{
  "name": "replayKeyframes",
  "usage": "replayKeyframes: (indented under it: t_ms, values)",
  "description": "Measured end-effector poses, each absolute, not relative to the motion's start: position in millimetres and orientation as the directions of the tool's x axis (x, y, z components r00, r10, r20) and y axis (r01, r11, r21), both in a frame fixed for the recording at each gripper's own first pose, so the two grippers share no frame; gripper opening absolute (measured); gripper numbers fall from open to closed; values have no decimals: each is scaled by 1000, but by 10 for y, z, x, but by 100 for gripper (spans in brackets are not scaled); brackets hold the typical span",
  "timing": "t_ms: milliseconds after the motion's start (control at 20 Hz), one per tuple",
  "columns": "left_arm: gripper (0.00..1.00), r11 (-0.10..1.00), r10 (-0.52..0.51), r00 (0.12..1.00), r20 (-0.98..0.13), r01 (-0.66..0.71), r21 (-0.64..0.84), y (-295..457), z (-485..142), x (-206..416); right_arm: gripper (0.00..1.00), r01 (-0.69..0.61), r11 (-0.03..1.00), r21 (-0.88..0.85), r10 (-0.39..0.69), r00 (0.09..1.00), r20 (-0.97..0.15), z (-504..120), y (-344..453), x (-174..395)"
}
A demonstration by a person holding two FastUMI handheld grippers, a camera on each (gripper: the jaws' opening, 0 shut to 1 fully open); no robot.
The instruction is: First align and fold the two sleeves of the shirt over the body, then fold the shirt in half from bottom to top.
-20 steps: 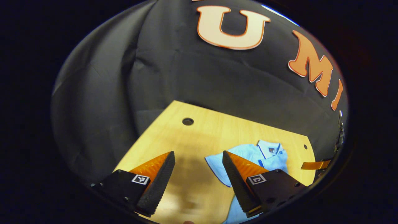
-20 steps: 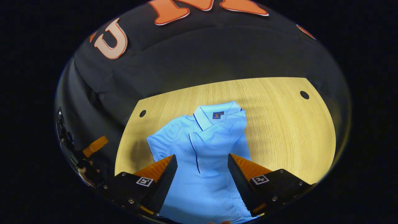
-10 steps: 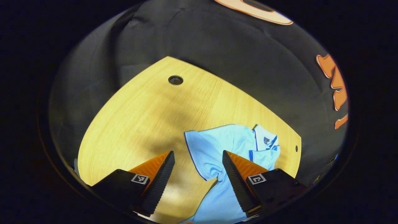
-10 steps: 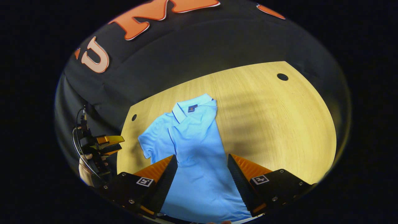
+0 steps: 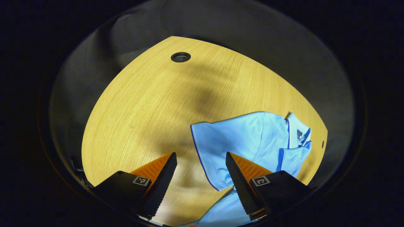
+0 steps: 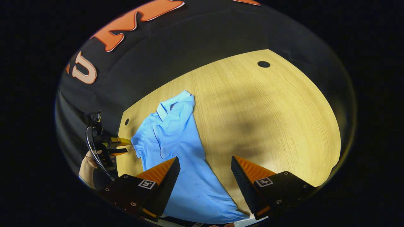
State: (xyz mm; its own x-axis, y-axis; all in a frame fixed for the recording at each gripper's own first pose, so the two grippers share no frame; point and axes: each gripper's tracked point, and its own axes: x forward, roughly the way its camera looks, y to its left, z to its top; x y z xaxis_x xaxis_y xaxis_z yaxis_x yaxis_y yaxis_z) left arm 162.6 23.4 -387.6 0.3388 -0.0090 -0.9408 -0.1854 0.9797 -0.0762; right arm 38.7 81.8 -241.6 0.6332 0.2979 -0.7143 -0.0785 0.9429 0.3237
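A light blue polo shirt (image 5: 252, 142) lies flat on the wooden table (image 5: 151, 104), collar (image 5: 298, 132) toward the booth wall. In the left gripper view its one sleeve (image 5: 217, 148) is spread out sideways, and my left gripper (image 5: 200, 155) hangs open just over that sleeve's hem, holding nothing. In the right gripper view the shirt (image 6: 180, 148) has its other sleeve folded over the body. My right gripper (image 6: 205, 158) is open and empty above the shirt's right edge. The left gripper (image 6: 117, 145), held by a hand (image 6: 86, 167), shows beside the spread sleeve.
The table has a round cable hole (image 5: 180, 57) at a far corner, another (image 6: 263, 64) at the opposite far corner, and a small one (image 6: 127, 121) near the shirt's collar. Bare wood (image 6: 268, 126) stretches to the right of the shirt.
The left gripper has dropped and closed in on the spread sleeve. The right gripper has drifted right, so the shirt now sits left in its view. Both stay open.
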Motion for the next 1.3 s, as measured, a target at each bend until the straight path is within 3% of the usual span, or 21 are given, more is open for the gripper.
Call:
replayKeyframes:
  t_ms: [350,650,800,1000,1300]
  values:
    - [99,978,40,268,-963,-209,-18,157,-4105,1615,99,-42,940,340,291,621,-728,-2515,637,455]
    - [98,982,63,270,-961,-187,12,128,-4126,1652,98,-41,946,323,279,613,-739,-2594,580,466]
    - [72,987,52,273,-961,-161,8,44,-4120,1667,99,-45,944,327,284,615,-735,-2589,579,470]
    - [8,997,15,273,-962,-79,-6,-7,-4092,1770,98,-44,951,307,266,624,-735,-2592,538,444]
    - [4,999,-22,300,-954,-41,-36,-11,-3929,1877,99,-44,954,295,253,645,-721,-2549,506,418]
